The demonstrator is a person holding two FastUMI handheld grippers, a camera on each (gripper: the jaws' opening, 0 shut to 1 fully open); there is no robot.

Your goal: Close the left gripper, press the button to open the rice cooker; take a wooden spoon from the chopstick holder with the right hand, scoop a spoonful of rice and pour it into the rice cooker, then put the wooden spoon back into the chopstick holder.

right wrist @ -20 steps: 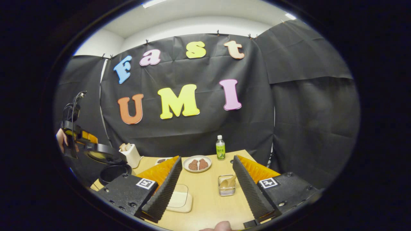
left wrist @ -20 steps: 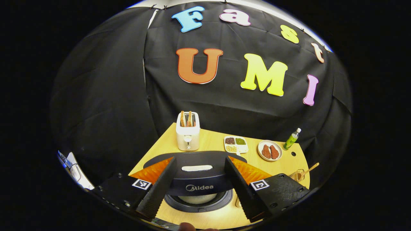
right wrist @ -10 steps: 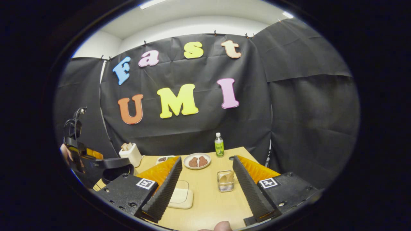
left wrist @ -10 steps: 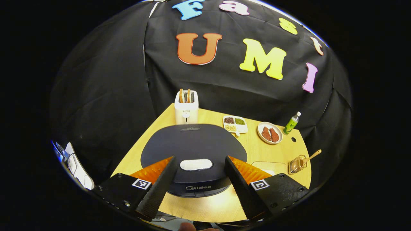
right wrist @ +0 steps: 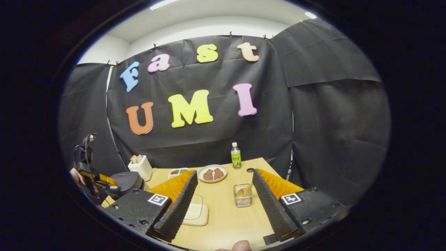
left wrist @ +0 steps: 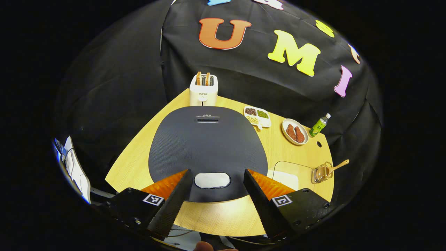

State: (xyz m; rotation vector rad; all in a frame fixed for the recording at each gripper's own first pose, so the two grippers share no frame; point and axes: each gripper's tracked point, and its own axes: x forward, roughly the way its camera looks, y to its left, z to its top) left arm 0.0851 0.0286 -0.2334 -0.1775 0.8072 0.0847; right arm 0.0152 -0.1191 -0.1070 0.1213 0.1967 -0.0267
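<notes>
The left gripper [left wrist: 213, 198] is held wide apart above the closed rice cooker [left wrist: 208, 146], whose pale button [left wrist: 212, 180] is seen between the fingers, untouched. Beyond the cooker stands a toaster [left wrist: 203, 90]; far to the right, the wooden spoon [left wrist: 335, 167] leans in the chopstick holder [left wrist: 321, 173]. The right gripper [right wrist: 223, 205] is also spread wide, nothing held. A rice tray [right wrist: 196, 214] lies by its left finger, and the holder [right wrist: 243, 196] stands ahead between the fingers.
</notes>
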